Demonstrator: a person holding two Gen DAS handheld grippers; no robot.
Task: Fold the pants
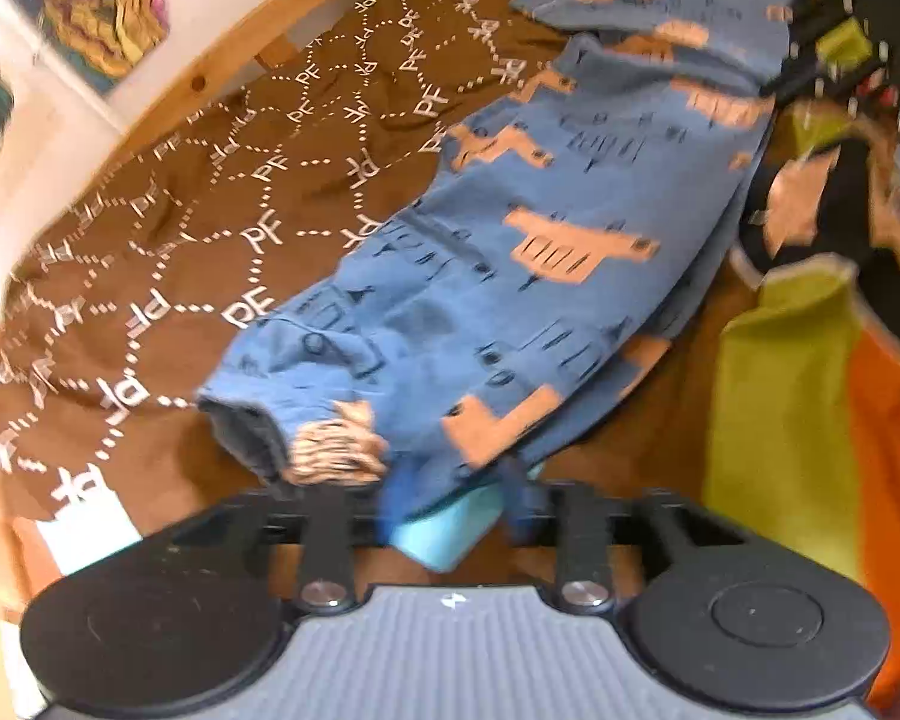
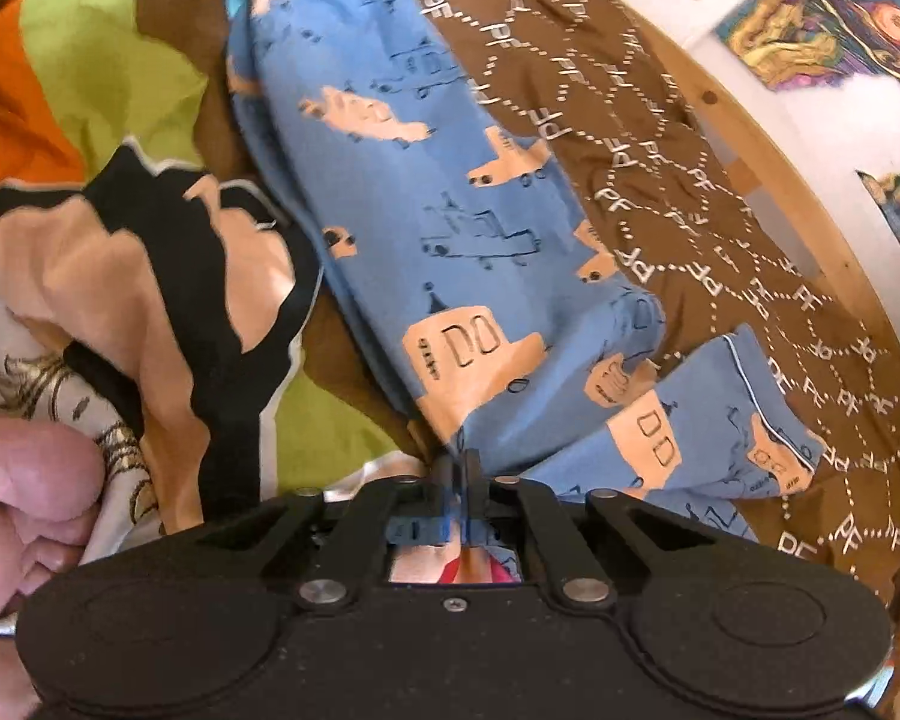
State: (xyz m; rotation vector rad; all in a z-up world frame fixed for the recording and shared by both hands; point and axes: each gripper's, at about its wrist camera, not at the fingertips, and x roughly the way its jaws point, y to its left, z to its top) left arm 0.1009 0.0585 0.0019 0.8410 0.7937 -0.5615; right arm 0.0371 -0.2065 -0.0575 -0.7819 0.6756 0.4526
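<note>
Pants [image 1: 510, 276] lie lengthwise on the brown bedspread [image 1: 168, 228], other clothes [image 2: 150, 276] beside them. Left tongs [image 1: 444, 504] parted about halfway, pants' cuff end between the jaws, not pinched. Right tongs [image 2: 457, 468] nearly closed, clamping the pants' other end.

The pants [image 2: 450, 228] lie on the bed cover [image 2: 720, 228], with a heap of clothes [image 2: 150, 276] beside them.
</note>
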